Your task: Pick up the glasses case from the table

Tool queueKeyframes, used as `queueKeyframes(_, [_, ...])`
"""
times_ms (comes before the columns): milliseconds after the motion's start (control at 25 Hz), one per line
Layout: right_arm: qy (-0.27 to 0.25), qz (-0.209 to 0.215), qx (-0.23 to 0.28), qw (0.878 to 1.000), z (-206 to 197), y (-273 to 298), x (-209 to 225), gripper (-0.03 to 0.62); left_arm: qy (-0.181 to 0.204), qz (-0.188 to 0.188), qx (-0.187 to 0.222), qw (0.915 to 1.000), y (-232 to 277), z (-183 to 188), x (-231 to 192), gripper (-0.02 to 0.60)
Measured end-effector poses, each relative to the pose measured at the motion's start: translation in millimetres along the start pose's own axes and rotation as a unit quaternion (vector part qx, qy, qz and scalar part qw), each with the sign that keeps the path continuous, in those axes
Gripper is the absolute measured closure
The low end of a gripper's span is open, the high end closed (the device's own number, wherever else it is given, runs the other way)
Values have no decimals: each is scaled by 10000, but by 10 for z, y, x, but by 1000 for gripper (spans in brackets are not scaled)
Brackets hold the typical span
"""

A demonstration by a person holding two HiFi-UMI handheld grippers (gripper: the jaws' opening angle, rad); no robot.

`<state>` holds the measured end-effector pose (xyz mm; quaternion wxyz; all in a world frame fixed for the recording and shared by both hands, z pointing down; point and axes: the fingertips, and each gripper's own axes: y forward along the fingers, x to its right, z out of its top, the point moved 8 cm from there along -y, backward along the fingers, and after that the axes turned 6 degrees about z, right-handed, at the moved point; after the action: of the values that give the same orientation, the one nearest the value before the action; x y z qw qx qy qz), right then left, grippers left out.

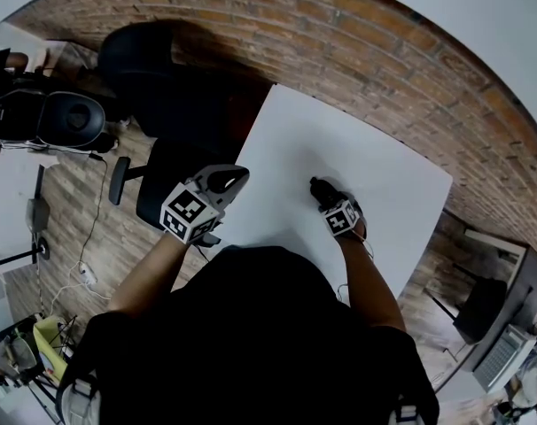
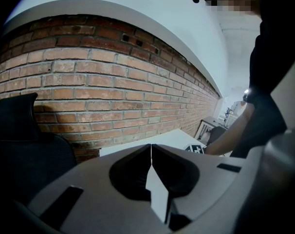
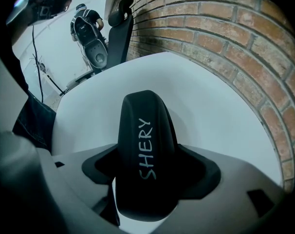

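The black glasses case (image 3: 145,130) carries the white word SHERY and stands on its edge between the jaws of my right gripper (image 3: 146,162), which is shut on it. In the head view the case (image 1: 321,189) pokes out ahead of the right gripper (image 1: 326,198) over the middle of the white table (image 1: 339,135). I cannot tell whether the case still touches the tabletop (image 3: 201,106). My left gripper (image 1: 237,178) hovers at the table's left edge, shut and empty. Its jaws meet in a thin line in the left gripper view (image 2: 151,152).
A red brick wall (image 1: 384,56) runs along the table's far side. A black office chair (image 1: 175,96) stands at the far left corner, another black seat (image 1: 162,180) under my left gripper. Cables and dark equipment (image 1: 69,118) lie on the wooden floor to the left.
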<state>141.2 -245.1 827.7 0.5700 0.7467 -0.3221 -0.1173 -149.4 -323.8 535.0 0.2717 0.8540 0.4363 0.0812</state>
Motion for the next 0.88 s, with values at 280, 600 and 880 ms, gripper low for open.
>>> queueKeyframes(280, [237, 103, 141, 9996, -4, -5, 14, 253, -5, -11, 0, 10000, 10, 1, 14, 569])
queueKeyframes(600, [487, 197, 59, 9986, -50, -68, -12, 256, 15, 5, 49, 10000, -7, 13, 33, 569])
queueKeyframes(880, [599, 258, 180, 9977, -44, -171, -30, 256, 58, -20, 114, 9999, -30, 53, 98, 569])
